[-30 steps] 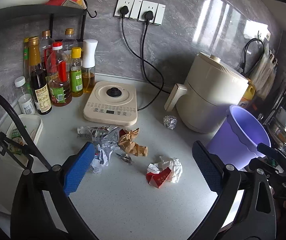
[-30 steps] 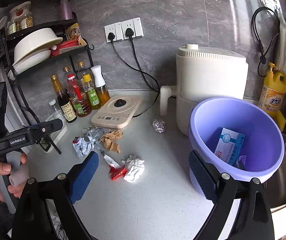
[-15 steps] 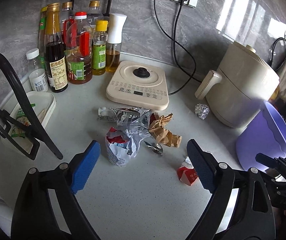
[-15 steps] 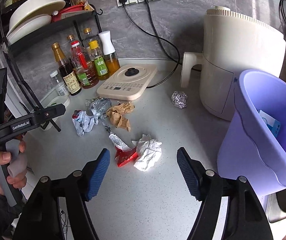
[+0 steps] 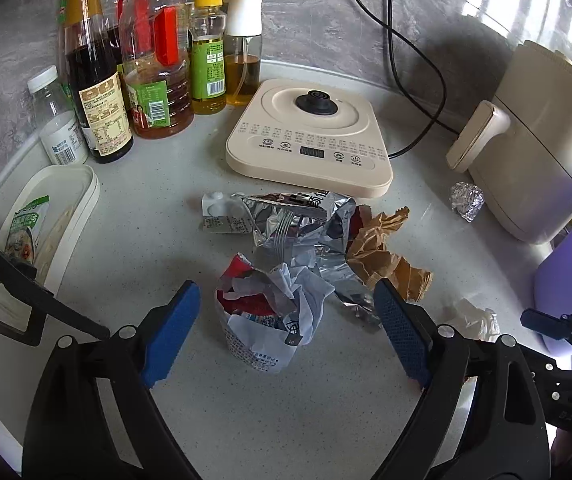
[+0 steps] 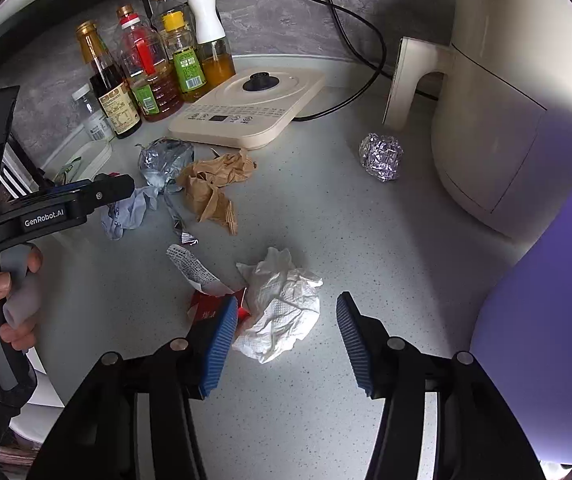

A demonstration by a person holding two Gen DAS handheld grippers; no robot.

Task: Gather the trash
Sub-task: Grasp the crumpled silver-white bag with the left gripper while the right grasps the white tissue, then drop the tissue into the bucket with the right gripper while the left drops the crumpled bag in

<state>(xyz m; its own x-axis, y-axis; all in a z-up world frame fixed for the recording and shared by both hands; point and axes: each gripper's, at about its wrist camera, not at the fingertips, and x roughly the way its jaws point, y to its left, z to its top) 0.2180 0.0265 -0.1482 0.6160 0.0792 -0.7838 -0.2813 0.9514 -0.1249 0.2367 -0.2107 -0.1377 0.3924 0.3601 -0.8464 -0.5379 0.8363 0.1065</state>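
Both grippers had dropped closer to the counter (image 5: 286, 420) than a second before, each lining up on its own piece of rubbish. At this moment the left gripper (image 5: 286, 332) hung with its jaws wide apart on either side of a crumpled white-and-red wrapper (image 5: 269, 316), not touching it. The right gripper (image 6: 286, 340) was likewise spread, a white paper wad (image 6: 281, 308) between its pads and a red scrap (image 6: 205, 310) just beside the left pad. Foil packaging (image 5: 306, 224), brown paper (image 5: 386, 252) and a foil ball (image 6: 382, 156) lay farther back, near the induction cooker (image 5: 310, 136). This looked like the approach step of a double pick; next each jaw pair should lower slightly and close, then carry to the purple bucket (image 6: 546, 280) at the right
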